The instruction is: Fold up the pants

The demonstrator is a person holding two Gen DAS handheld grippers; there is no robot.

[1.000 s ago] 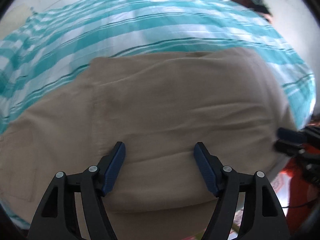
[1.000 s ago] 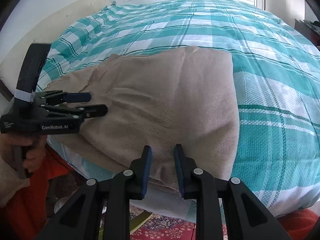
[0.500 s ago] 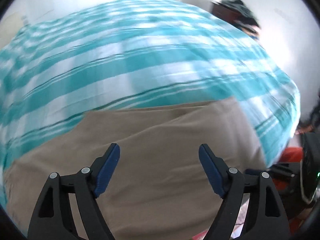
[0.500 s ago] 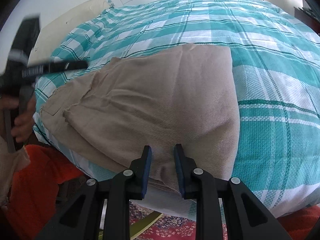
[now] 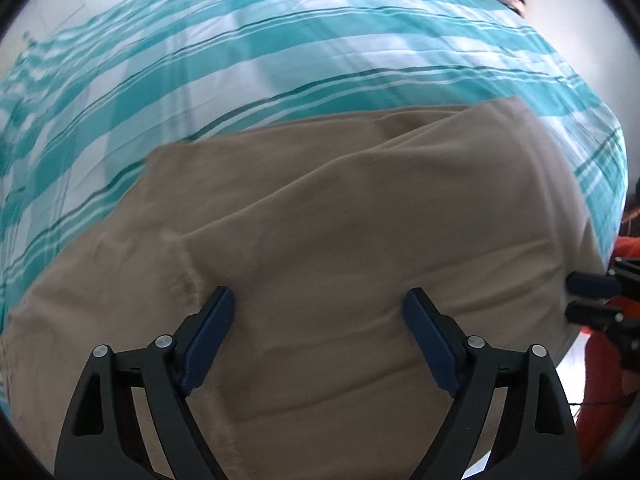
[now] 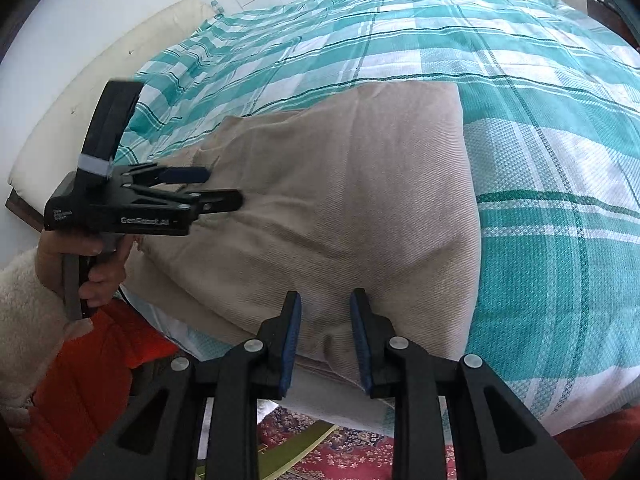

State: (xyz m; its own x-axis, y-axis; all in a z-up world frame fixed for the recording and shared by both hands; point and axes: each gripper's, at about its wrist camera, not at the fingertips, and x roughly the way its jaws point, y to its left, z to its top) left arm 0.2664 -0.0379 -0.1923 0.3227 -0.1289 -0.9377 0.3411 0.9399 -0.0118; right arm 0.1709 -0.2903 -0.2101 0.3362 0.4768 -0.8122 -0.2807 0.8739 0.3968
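Beige pants (image 5: 340,208) lie folded into a broad block near the front edge of a bed with a teal and white checked cover (image 5: 280,52). My left gripper (image 5: 319,294) hovers over the pants' near part. Its jaws stand wide and are opening, and the pads press on nothing. The right wrist view shows this left gripper (image 6: 224,187) at the left end of the pants (image 6: 340,184), held by a hand (image 6: 104,276). My right gripper (image 6: 327,296) has its jaws narrow, shut on a bunched fold at the pants' near edge; it shows as the right gripper (image 5: 569,297) in the left view.
The checked cover (image 6: 540,120) stretches far beyond and to the right of the pants. A cream headboard cushion (image 6: 100,92) lines the left side. Below the bed edge lie red-orange fabric (image 6: 100,380) and a patterned rug (image 6: 340,444). A white fleecy sleeve (image 6: 24,300) is at the left.
My left gripper swung up and away to the left, then came back over the pants' left end with its jaws wider. The right gripper stayed at the near edge.
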